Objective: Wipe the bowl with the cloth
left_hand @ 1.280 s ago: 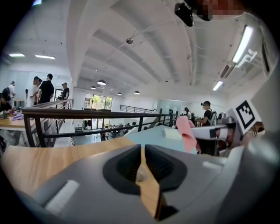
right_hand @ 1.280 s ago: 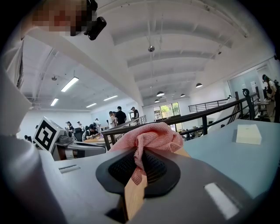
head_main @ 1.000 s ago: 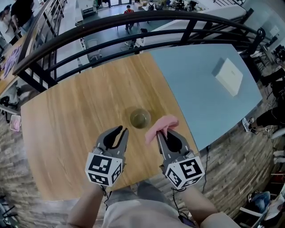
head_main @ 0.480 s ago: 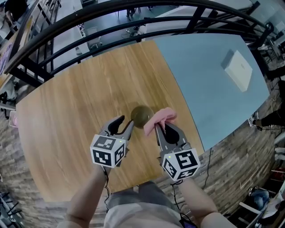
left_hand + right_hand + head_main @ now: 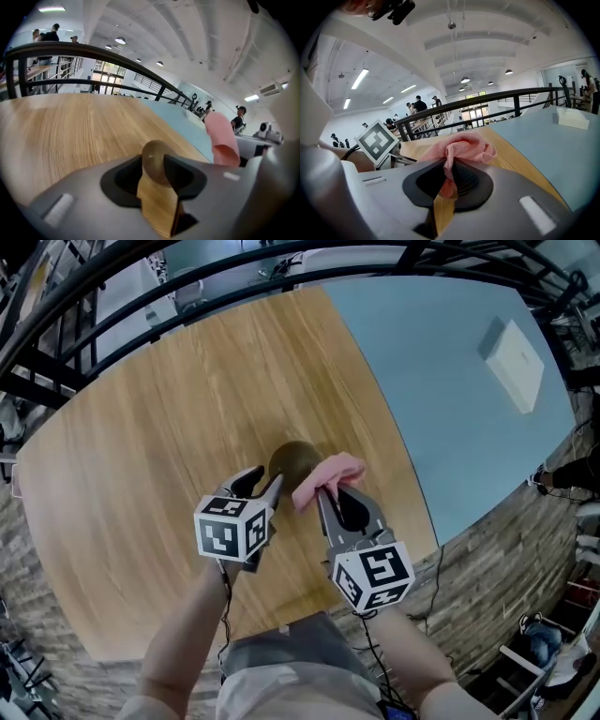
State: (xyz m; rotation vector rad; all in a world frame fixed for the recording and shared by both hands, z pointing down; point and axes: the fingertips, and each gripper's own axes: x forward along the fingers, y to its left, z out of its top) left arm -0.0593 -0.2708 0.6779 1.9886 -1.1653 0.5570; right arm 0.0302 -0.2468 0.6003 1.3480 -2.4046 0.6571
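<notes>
A small olive-brown bowl (image 5: 292,461) stands on the wooden table (image 5: 141,446). My left gripper (image 5: 266,486) sits just short of the bowl's near left side. Its jaws have just been opening and now stand open with nothing gripped. In the left gripper view the bowl (image 5: 156,161) shows through the gap of the gripper (image 5: 153,174), just beyond the tips. My right gripper (image 5: 324,495) is shut on a pink cloth (image 5: 328,472), which bunches up beside the bowl's right rim. The right gripper view shows the cloth (image 5: 461,147) pinched in the gripper (image 5: 449,180).
A light-blue tabletop (image 5: 441,381) adjoins the wood on the right, with a white box (image 5: 514,362) lying far out on it. A black railing (image 5: 187,277) curves round the far edge. The near table edge lies just behind the grippers.
Both grippers have come down and forward to the bowl. The left jaws stand wider apart. The cloth, still held, now hangs at the bowl's right side.
</notes>
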